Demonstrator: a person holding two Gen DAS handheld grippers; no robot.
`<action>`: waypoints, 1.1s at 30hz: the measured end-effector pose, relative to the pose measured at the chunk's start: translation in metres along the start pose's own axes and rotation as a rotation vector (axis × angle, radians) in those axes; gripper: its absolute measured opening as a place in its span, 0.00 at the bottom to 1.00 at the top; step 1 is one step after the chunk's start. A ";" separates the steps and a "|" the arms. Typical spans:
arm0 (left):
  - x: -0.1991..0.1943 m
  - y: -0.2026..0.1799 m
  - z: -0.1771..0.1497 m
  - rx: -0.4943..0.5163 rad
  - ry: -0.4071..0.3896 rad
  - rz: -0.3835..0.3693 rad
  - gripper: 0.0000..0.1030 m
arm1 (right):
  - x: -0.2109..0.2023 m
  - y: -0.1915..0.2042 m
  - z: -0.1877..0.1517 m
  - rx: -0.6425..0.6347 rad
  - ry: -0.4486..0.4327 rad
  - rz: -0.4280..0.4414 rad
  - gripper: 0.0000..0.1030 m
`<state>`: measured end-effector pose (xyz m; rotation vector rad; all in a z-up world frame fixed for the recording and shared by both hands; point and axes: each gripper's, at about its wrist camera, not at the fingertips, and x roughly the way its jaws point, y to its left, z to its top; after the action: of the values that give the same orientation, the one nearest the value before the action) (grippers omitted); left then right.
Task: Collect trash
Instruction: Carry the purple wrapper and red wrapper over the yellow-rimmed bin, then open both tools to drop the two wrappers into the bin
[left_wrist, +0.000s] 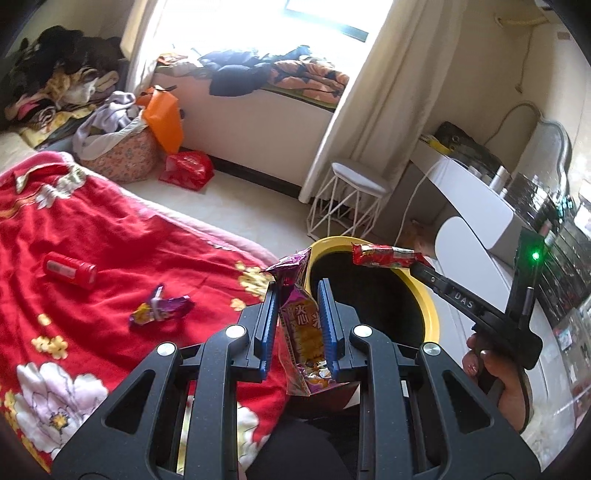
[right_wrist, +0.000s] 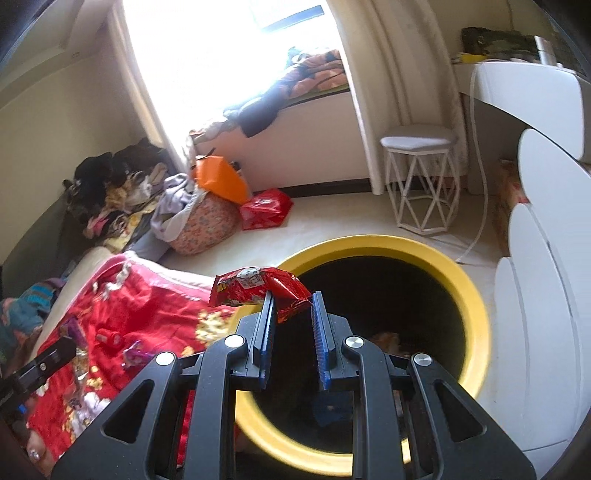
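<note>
My left gripper (left_wrist: 298, 291) is shut on a purple snack wrapper (left_wrist: 301, 328), held upright at the edge of the bed beside the yellow-rimmed bin (left_wrist: 430, 314). My right gripper (right_wrist: 293, 301) is shut on the corner of a red snack wrapper (right_wrist: 258, 290), held over the bin's rim (right_wrist: 476, 306); the same red wrapper shows in the left wrist view (left_wrist: 384, 254) above the bin. A second purple wrapper (left_wrist: 160, 308) and a red bottle (left_wrist: 70, 270) lie on the red blanket (left_wrist: 110, 236). The bin's inside is dark, with some scraps low down.
A white wire stool (right_wrist: 421, 184) stands on the floor beyond the bin. A white dresser (right_wrist: 546, 236) is close on the right. A floral basket of clothes (right_wrist: 207, 221), an orange bag (right_wrist: 221, 181) and a red plastic bag (right_wrist: 266, 208) sit by the window seat.
</note>
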<state>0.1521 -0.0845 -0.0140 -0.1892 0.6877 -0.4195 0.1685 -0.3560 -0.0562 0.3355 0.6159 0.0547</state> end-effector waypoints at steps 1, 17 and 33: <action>0.003 -0.004 0.000 0.008 0.003 -0.004 0.16 | 0.000 -0.005 0.000 0.011 -0.001 -0.009 0.18; 0.057 -0.057 -0.001 0.112 0.071 -0.045 0.16 | 0.007 -0.054 -0.004 0.091 0.010 -0.145 0.18; 0.120 -0.074 -0.004 0.093 0.172 -0.079 0.38 | 0.016 -0.085 -0.009 0.192 0.036 -0.149 0.34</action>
<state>0.2097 -0.2028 -0.0631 -0.0928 0.8295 -0.5469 0.1720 -0.4315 -0.0994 0.4737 0.6823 -0.1424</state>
